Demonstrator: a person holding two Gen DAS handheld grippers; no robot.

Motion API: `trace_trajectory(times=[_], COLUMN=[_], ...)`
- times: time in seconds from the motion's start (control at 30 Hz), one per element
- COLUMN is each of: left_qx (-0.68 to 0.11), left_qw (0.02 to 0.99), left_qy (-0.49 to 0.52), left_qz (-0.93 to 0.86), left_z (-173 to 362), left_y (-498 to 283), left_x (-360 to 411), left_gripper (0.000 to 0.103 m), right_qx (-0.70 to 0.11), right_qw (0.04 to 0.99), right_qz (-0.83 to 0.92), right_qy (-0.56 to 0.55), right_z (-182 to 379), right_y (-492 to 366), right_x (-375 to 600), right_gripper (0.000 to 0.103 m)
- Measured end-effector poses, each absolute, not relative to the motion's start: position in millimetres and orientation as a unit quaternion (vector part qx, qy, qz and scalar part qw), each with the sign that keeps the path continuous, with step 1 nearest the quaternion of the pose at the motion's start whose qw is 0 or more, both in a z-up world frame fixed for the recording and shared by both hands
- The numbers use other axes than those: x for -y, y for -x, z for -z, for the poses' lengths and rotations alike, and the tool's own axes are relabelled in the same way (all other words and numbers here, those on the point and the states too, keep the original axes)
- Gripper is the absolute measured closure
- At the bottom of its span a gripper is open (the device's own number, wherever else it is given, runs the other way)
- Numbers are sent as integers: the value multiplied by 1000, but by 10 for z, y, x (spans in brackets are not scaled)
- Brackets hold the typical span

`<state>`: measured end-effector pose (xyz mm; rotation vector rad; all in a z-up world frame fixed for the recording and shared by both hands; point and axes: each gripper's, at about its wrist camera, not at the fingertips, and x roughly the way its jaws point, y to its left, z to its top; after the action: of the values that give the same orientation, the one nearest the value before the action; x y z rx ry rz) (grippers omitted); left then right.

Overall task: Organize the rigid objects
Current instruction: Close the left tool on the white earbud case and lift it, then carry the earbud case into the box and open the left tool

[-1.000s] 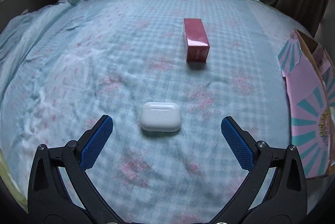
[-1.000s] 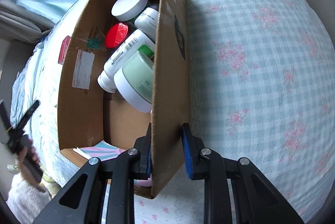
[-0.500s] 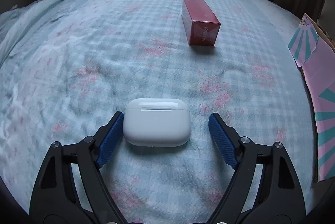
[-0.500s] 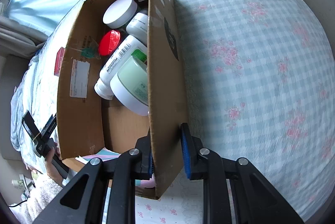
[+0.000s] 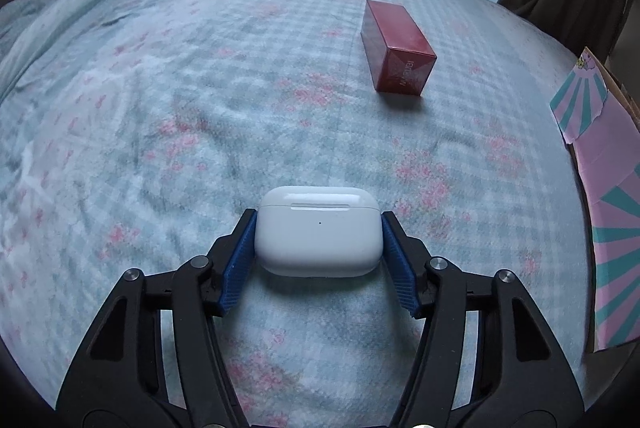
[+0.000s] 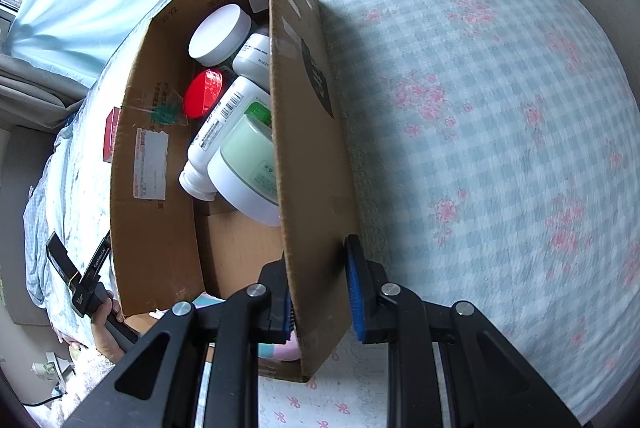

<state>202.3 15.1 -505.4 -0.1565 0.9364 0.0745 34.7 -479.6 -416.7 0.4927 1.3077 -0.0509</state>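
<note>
**Now: both grippers engaged, case and carton**

Left side first. The left gripper [image 5: 319, 228] sits low over the checked floral bedspread [image 5: 168, 132], its blue pads [image 5: 239, 260] pressed against the two ends of a white earbud case [image 5: 318, 232]; the case lies lid side away, on or just above the cloth. Farther off, to the right, a dark red box [image 5: 396, 46] lies on its long side, well apart from the case. At the far right edge, the pink and teal striped outside of a carton flap [image 5: 612, 228].

Right side. The right gripper [image 6: 320, 288] is clamped on the near wall of the open cardboard box [image 6: 312, 132], one finger inside, one outside. Inside the box, left to right: a red lid [image 6: 203, 93], a white bottle [image 6: 224, 132] lying down, a white-capped jar [image 6: 218, 34], a pale green jar [image 6: 248, 164] against the gripped wall.
</note>
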Motion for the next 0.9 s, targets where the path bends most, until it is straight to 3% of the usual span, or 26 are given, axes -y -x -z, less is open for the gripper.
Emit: trace_trajectory(times=[0.37, 0.67, 0.9], left_qx=[-438, -398, -361], left_qw=[893, 914, 930], left_qy=[94, 80, 43], left_qz=[-40, -14, 46], left_z=[4724, 3656, 2767], left_y=[-1948, -2020, -2220], left_x=[-213, 73, 791], left_gripper=[46, 46, 46], right_qx=[-602, -609, -614], right_qw=[765, 760, 758], right_qz=[24, 22, 16], right_qy=[-227, -226, -218], right_z=[4163, 4161, 4182], right_y=[-345, -360, -415], right_x=[4787, 4789, 4763], right_gripper=[83, 82, 83])
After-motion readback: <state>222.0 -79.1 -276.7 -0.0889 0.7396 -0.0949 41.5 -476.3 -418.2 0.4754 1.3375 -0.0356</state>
